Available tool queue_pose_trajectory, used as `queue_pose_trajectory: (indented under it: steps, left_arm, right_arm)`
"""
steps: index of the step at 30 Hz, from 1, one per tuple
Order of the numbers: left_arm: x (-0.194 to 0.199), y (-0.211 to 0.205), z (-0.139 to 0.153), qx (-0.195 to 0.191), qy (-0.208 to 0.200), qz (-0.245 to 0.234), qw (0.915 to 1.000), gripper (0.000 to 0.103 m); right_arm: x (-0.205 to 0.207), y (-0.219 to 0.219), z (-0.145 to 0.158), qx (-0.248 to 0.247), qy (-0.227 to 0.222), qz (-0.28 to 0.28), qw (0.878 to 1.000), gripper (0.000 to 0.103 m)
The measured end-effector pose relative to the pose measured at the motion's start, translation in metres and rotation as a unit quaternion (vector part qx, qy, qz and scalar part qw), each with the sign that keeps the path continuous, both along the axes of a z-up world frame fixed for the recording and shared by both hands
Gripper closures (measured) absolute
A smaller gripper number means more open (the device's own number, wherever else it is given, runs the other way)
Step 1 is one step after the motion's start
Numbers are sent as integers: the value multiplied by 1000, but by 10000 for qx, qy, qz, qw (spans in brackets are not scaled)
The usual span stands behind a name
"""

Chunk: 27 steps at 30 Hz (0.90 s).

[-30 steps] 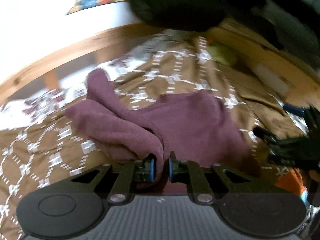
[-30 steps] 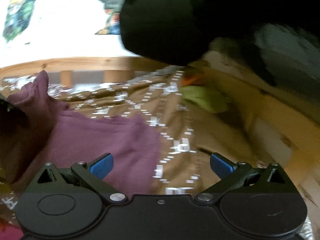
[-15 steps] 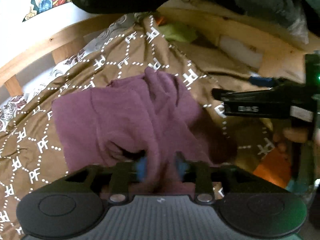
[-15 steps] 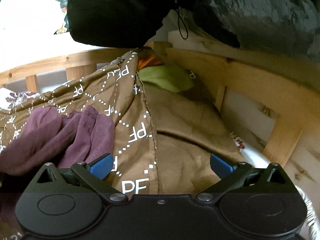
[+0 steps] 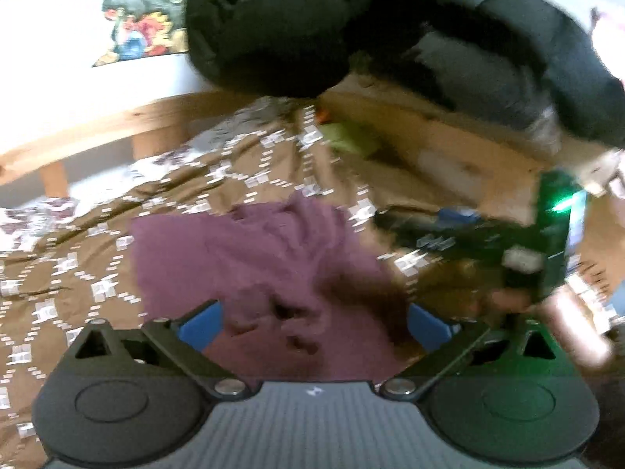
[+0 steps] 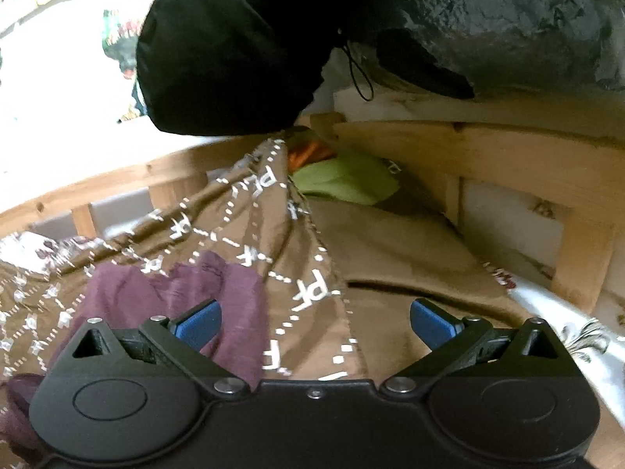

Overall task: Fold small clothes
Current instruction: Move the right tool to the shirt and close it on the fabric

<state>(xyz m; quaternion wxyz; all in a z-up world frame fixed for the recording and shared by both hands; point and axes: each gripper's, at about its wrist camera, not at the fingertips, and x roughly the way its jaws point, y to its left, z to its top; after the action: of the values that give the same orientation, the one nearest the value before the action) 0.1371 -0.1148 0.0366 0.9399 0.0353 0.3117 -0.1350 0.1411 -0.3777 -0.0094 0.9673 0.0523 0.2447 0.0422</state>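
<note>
A small purple garment point(image 5: 250, 258) lies bunched and partly folded on a brown patterned bedspread point(image 5: 70, 273). My left gripper point(image 5: 312, 324) hovers just over its near edge, jaws opening wide; the cloth lies below and between the blue pads, which do not press on it. In the right wrist view the same purple garment point(image 6: 164, 305) sits at the lower left, and my right gripper point(image 6: 316, 324) stands open over the bedspread point(image 6: 242, 226) beside it, holding nothing. The right gripper point(image 5: 488, 242) also shows blurred at the right of the left wrist view.
A wooden bed rail point(image 6: 508, 148) runs along the back and right. A green cloth point(image 6: 347, 179) with something orange lies in the far corner. Dark bulky fabric point(image 6: 234, 47) hangs overhead. A white floral sheet point(image 6: 578, 336) shows at the right edge.
My left gripper has let go of the purple garment, its jaws going from shut on a fold to wide apart. The garment now lies folded over on the bedspread. The right gripper stayed open.
</note>
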Motion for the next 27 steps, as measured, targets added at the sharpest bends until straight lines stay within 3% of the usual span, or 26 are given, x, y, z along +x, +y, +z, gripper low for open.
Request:
queue_pose_trajectory:
  steps: [4, 8, 14, 19, 23, 27]
  left_arm:
    - [3, 3, -22, 684, 230, 358, 9968, 1]
    - [9, 5, -44, 993, 680, 407, 9919, 1]
    - [15, 0, -65, 1471, 876, 451, 9842, 1]
    - [12, -7, -74, 1908, 688, 412, 9784, 1]
    - [9, -10, -71, 2004, 453, 371, 9780, 6]
    - [5, -14, -67, 2047, 226, 277, 9782, 23]
  right_arm:
    - [-10, 6, 5, 458, -315, 375, 9978, 1]
    - [-14, 17, 7, 871, -487, 1083, 9891, 1]
    - [-6, 44, -1, 1208, -120, 1993, 9724, 1]
    - [12, 59, -22, 1465, 373, 2044, 9672, 1]
    - [27, 61, -36, 1701, 691, 1743, 9674, 19]
    - [29, 66, -40, 1532, 640, 1707, 9712, 39]
